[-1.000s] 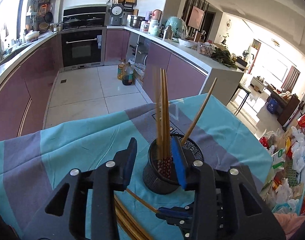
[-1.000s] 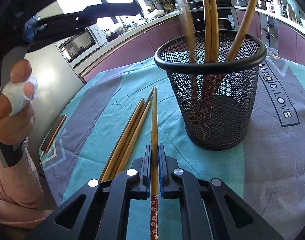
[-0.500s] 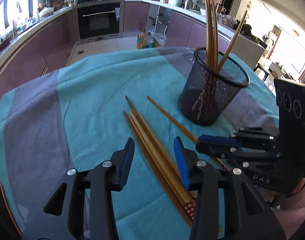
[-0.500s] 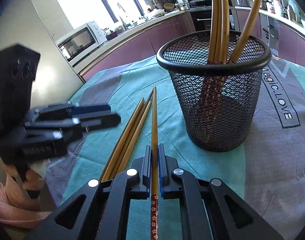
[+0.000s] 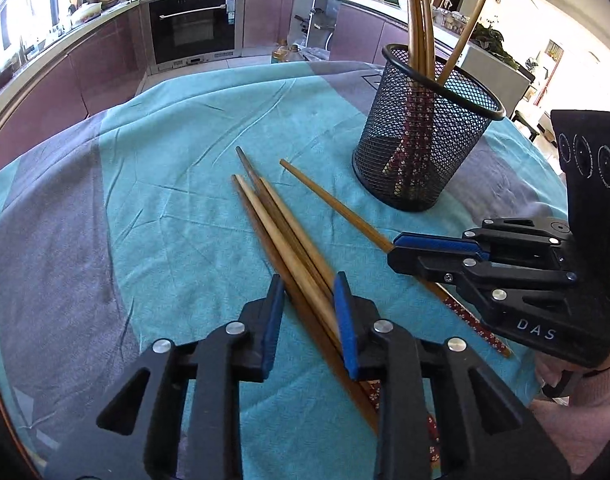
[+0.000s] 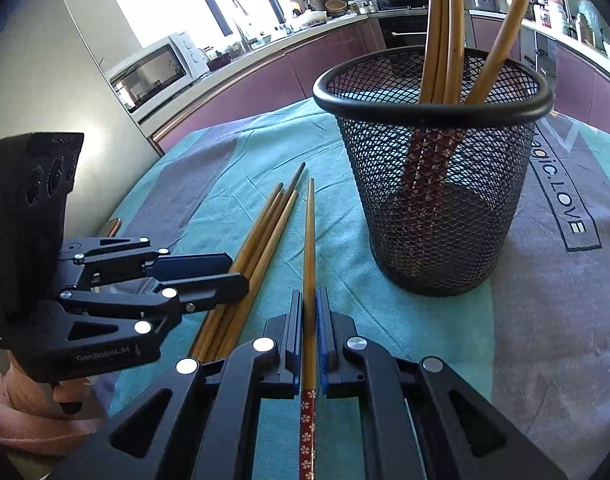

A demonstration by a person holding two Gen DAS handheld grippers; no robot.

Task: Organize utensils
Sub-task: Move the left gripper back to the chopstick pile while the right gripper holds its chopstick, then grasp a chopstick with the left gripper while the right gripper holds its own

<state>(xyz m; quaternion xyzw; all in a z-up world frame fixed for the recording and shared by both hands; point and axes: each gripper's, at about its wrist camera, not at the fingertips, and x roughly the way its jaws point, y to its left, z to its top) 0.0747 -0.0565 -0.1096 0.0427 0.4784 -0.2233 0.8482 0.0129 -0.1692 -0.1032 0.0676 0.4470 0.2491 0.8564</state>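
Note:
A black mesh cup (image 5: 421, 148) (image 6: 437, 220) stands on the cloth with several wooden chopsticks (image 6: 445, 20) upright in it. A bundle of loose chopsticks (image 5: 281, 232) (image 6: 261, 248) lies in front of it. My left gripper (image 5: 307, 280) (image 6: 235, 274) is low over the bundle's near part. Its jaws are closing with the sticks between them, and the pads stand right at the outer sticks without a clear squeeze. My right gripper (image 6: 310, 296) (image 5: 393, 252) is shut on a single chopstick (image 6: 310, 240) (image 5: 337, 208) lying flat beside the bundle, its red flowered end toward me.
A teal and grey tablecloth (image 5: 165, 184) covers the round table; printed lettering (image 6: 565, 208) runs to the right of the cup. A hand in a pink sleeve (image 6: 21, 408) holds the left gripper. Kitchen counters and an oven stand beyond the table's far edge.
My left gripper came down from above the mesh cup to the loose chopsticks, and its jaws narrowed around them. The right gripper stayed still on its chopstick.

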